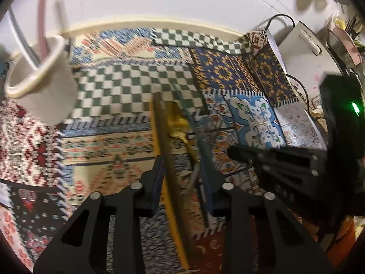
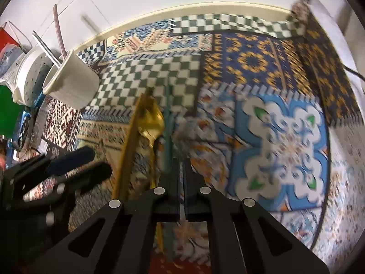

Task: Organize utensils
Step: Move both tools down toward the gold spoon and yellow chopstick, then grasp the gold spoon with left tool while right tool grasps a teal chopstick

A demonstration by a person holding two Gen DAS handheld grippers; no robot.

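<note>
Several utensils lie on a patchwork-patterned tablecloth: a brown and yellow stick (image 1: 170, 159), a gold spoon (image 1: 178, 123) and a teal-handled utensil (image 1: 194, 127). My left gripper (image 1: 183, 171) is open, its jaws on either side of them, low over the cloth. In the right wrist view the same stick (image 2: 130, 148), gold spoon (image 2: 151, 123) and teal utensil (image 2: 167, 127) lie just left of my right gripper (image 2: 181, 169), which is shut with nothing visible between its jaws. A white cup (image 1: 41, 80) holding a few utensils stands at the far left, also in the right wrist view (image 2: 73, 80).
A white box with cables (image 1: 303, 52) and a black device with a green light (image 1: 342, 114) stand at the right. The right gripper's body (image 1: 285, 162) is close on the right. A white perforated container (image 2: 29, 73) and a green object (image 2: 9, 111) sit left of the cup.
</note>
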